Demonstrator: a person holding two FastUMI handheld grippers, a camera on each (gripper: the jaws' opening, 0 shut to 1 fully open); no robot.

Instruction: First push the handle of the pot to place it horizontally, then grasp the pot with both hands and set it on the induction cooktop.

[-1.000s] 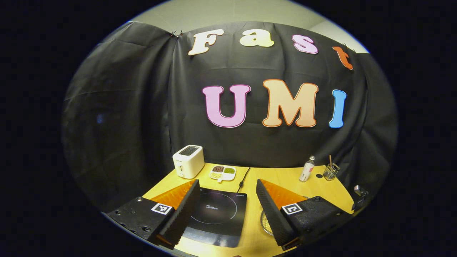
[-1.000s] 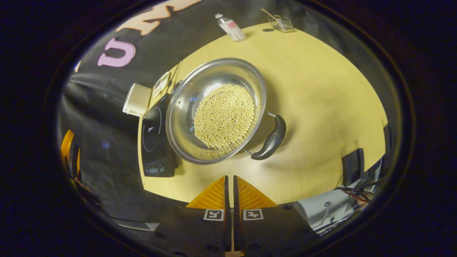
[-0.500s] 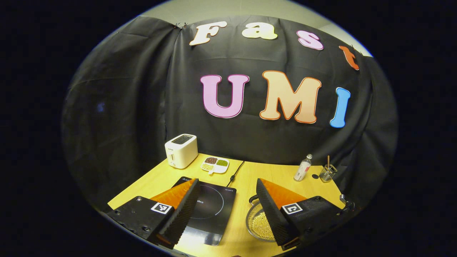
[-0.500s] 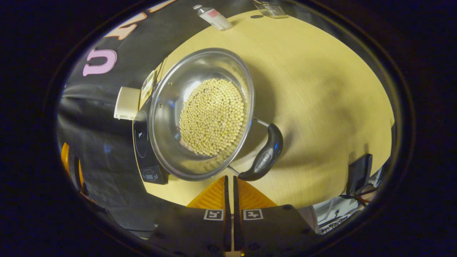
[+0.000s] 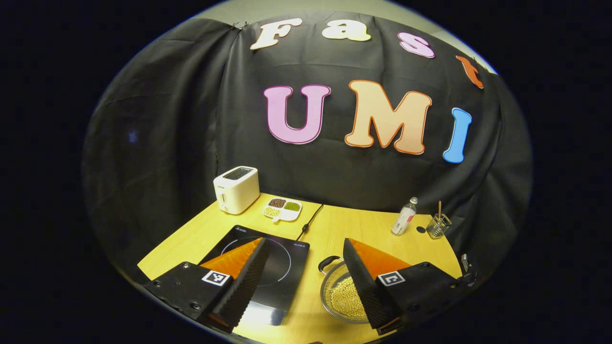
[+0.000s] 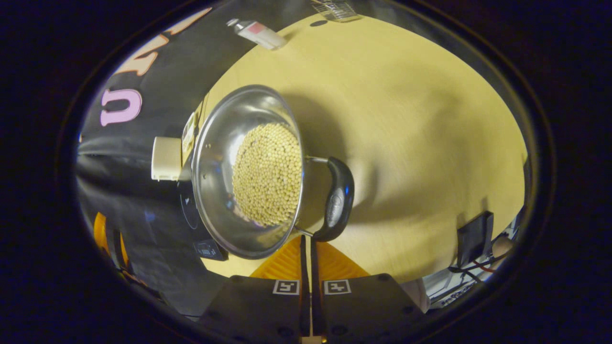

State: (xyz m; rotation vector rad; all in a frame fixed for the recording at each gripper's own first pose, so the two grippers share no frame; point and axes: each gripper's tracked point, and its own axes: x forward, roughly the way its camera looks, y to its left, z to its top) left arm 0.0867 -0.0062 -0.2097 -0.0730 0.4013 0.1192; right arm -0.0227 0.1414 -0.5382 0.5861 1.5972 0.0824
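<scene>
Pot sits on the worktop beside the cooktop, full of beans. Right gripper, fingers together and empty, is by the handle; left gripper gapes wide. A hard shove could spill beans.

- We saw black cloth draped as the booth's wall.
- A yellow wooden table stood before it.
- We noticed a pale ceiling above.
</scene>
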